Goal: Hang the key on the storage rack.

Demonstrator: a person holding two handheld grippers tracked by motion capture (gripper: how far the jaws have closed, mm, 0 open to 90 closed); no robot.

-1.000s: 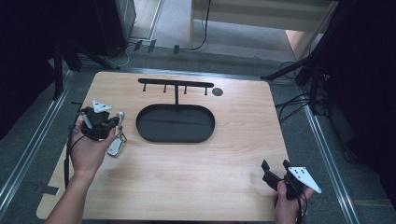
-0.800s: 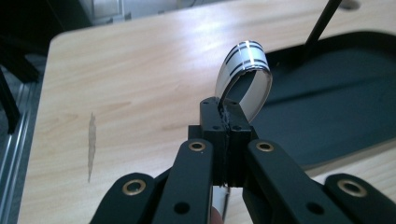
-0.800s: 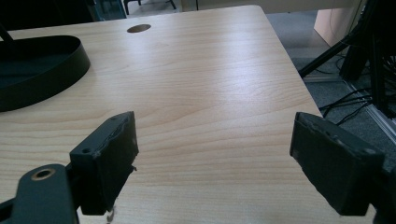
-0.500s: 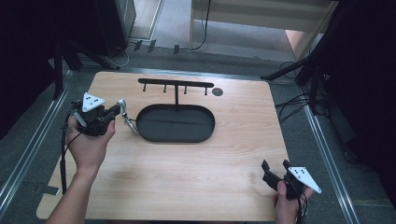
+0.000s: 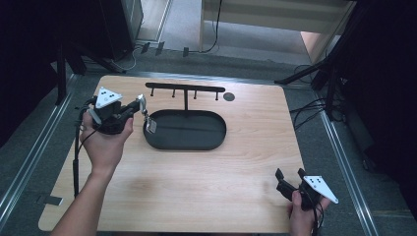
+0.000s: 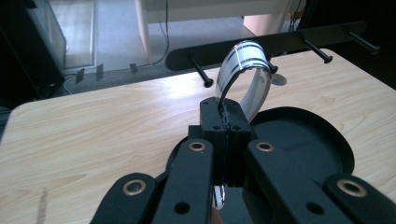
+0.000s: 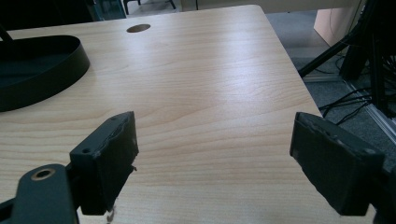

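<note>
Left gripper view: the left gripper (image 6: 227, 122) has its jaws clamped on a watch (image 6: 245, 77), whose strap loops up just beyond the jaw tips, short of the rack (image 6: 280, 44) pegs. To hang it cleanly, I'd keep the loop open and level with a peg. The right gripper (image 7: 212, 158) rests released near the worktop (image 5: 196, 182) corner.

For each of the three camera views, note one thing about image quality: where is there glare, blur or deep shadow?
High view: the surroundings are deep shadow, while the wooden table is evenly lit. Left gripper view: glare on the clear strap held by the left gripper, whose nearest parts are soft. Right gripper view: the right gripper is blurred, the oval tray sharper.
</note>
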